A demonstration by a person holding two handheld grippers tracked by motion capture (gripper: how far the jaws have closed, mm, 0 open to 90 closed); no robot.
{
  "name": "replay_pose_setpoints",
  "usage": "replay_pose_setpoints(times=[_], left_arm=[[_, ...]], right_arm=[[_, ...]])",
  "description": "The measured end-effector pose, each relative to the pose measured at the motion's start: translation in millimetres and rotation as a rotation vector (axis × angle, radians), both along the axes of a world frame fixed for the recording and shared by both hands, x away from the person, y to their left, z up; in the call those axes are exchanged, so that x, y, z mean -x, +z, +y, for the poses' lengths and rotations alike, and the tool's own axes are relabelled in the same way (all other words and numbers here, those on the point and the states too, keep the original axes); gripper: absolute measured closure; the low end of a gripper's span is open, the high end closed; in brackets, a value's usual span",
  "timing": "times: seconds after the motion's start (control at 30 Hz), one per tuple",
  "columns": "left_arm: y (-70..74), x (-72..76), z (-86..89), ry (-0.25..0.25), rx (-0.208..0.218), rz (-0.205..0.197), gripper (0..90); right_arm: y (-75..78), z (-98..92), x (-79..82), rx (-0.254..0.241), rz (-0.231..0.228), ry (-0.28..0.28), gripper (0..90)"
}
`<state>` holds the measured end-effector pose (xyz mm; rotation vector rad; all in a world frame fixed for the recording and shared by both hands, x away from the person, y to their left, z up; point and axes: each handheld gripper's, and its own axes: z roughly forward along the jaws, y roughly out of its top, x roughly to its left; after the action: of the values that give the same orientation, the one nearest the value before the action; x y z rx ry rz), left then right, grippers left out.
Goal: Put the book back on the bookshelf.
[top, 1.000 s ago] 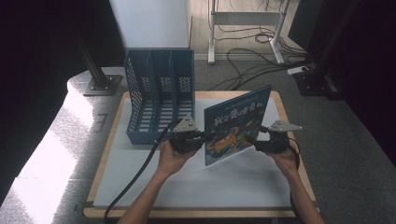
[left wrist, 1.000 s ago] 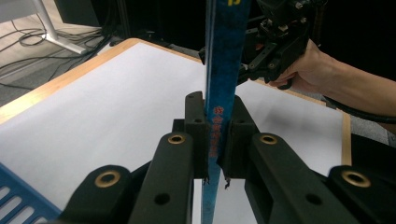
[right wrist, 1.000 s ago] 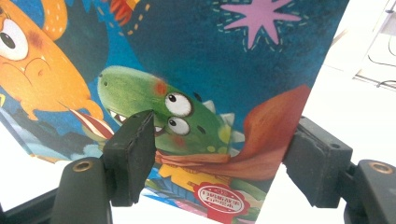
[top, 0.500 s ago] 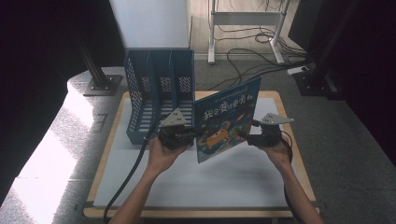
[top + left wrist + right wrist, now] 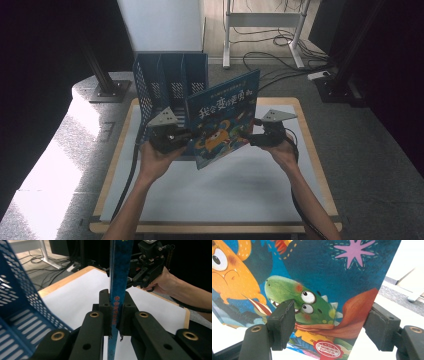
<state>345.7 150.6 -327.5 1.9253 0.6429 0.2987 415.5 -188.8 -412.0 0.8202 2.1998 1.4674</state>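
A picture book [image 5: 222, 117] with a blue cover and cartoon monsters hangs tilted in the air above the white board [image 5: 225, 190], right in front of the blue file rack [image 5: 170, 82]. My left gripper [image 5: 187, 137] is shut on the book's lower left edge. In the left gripper view the pads [image 5: 106, 307] clamp the thin blue spine [image 5: 120, 270]. My right gripper [image 5: 252, 139] stands open at the book's right side. In the right gripper view its jaws [image 5: 332, 320] are wide apart with the cover [image 5: 324, 277] facing them, and neither pad presses on it.
The blue file rack [image 5: 15, 297] has three upright slots and perforated walls and stands at the board's far left. A wooden rim [image 5: 315, 165] frames the board. Behind it are a white panel, table legs [image 5: 227, 40] and floor cables.
Both hands have carried the book up and to the left, toward the rack. The left grip on the book is unchanged and the right jaws have kept their spread.
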Motion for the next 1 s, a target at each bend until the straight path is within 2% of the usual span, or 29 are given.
replay_pose_setpoints(times=[0.33,0.4,0.63,0.77,1.0], left_arm=[[12.5,0.9,28.6,0.040,-0.017,-0.043,83.3],[14.2,2.3,35.9,0.050,-0.029,-0.059,83.3],[13.6,4.7,51.5,0.079,-0.030,-0.081,83.3],[10.0,7.1,65.6,0.098,-0.003,-0.090,83.3],[8.7,12.8,78.2,0.127,-0.008,-0.103,83.3]], right_arm=[[10.1,33.4,-15.8,-0.015,-0.018,0.037,28.6],[10.5,45.6,-20.0,-0.019,-0.018,0.049,28.6],[10.5,65.4,-28.4,-0.021,-0.024,0.072,28.4],[12.7,80.1,-32.9,-0.017,-0.037,0.090,27.7],[15.1,97.1,-36.3,-0.009,-0.044,0.110,27.5]])
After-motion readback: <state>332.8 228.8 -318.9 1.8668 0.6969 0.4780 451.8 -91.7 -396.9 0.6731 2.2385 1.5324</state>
